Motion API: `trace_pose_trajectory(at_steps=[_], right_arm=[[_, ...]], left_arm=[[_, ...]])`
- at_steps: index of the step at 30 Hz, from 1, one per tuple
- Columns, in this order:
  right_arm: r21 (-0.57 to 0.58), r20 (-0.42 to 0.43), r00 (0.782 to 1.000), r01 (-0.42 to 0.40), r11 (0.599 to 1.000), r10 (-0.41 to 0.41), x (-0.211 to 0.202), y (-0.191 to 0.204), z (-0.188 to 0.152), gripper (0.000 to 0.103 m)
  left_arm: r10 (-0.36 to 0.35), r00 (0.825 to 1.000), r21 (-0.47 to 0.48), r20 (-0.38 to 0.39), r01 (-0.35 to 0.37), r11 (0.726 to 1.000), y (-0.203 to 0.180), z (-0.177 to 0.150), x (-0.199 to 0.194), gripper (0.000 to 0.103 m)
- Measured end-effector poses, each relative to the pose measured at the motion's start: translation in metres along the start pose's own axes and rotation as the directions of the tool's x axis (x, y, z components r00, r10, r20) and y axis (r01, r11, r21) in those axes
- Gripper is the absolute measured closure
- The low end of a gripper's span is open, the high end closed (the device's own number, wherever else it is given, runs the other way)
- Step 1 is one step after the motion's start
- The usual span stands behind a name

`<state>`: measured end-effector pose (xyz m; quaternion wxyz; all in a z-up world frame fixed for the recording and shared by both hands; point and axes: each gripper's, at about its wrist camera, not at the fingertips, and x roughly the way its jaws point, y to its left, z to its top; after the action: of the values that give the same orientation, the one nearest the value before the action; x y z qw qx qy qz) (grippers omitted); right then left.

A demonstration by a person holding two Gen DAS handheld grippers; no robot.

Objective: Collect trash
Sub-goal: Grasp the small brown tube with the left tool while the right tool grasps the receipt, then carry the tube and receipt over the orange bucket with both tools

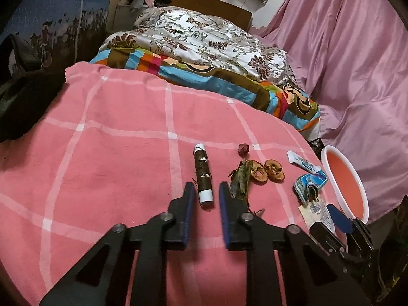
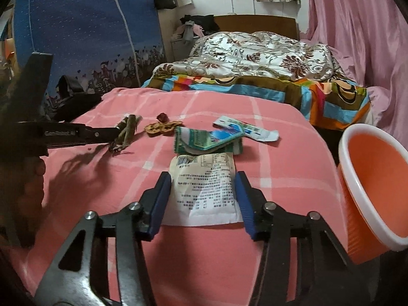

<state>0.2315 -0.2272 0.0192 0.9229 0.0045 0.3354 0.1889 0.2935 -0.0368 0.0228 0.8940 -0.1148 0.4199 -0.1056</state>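
— Packet [image 2: 205,188] lies flat between the right gripper's [image 2: 202,187] spread fingers; its print is too small to read.

— Left gripper [image 1: 206,196]?

— Open too, low over the blanket [image 1: 114,132], spool [image 1: 203,176] between its tips, leaf [image 1: 239,178] just right. Bin [image 2: 377,178] beyond.

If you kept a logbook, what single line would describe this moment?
left gripper: open, at thread spool | right gripper: open, straddling white packet | orange bin: at bed edge | no trash held
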Motion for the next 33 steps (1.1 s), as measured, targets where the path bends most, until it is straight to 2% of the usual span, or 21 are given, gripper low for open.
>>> trace_pose_trajectory(at_steps=[1,9,14,18,21,24,26,30,33], right_arm=[[-0.001,0.001,1.0,-0.01,1.0,0.01,0.0,0.002,0.0,0.048],[-0.057,0.044,0.996,-0.079,0.995,0.082,-0.013,0.023,-0.001,0.052],[-0.093,0.127,0.989,-0.061,0.994,0.073,-0.032,0.028,0.0,0.052],[-0.091,0.238,0.968,-0.056,0.994,0.076,-0.055,0.024,0.004,0.052],[-0.091,0.332,0.942,-0.023,0.996,0.052,-0.075,0.021,0.007,0.052],[-0.085,0.427,0.904,0.015,0.996,0.023,-0.097,0.015,0.009,0.052],[-0.078,0.493,0.87,0.052,0.996,-0.007,-0.112,0.01,0.011,0.052],[-0.041,0.592,0.803,0.125,0.991,-0.077,-0.141,-0.005,0.012,0.051],[-0.002,0.633,0.764,0.169,0.986,-0.13,-0.158,-0.019,0.013,0.051]], left_arm=[[0.0,1.0,-0.005,-0.004,0.0,1.0,0.001,0.0,0.001,0.095],[0.0,1.0,0.019,0.017,0.0,1.0,-0.004,-0.009,-0.015,0.095],[-0.025,0.996,0.049,0.08,0.021,0.999,-0.011,-0.024,-0.039,0.095],[-0.055,0.987,0.096,0.154,0.04,0.995,-0.024,-0.036,-0.056,0.095],[-0.082,0.971,0.146,0.227,0.049,0.988,-0.039,-0.041,-0.071,0.095],[-0.114,0.948,0.199,0.297,0.055,0.978,-0.058,-0.043,-0.083,0.095],[-0.135,0.929,0.235,0.345,0.054,0.97,-0.07,-0.044,-0.092,0.095],[-0.196,0.877,0.322,0.438,0.051,0.945,-0.099,-0.044,-0.11,0.095],[-0.249,0.841,0.381,0.48,0.056,0.923,-0.12,-0.043,-0.117,0.095]])
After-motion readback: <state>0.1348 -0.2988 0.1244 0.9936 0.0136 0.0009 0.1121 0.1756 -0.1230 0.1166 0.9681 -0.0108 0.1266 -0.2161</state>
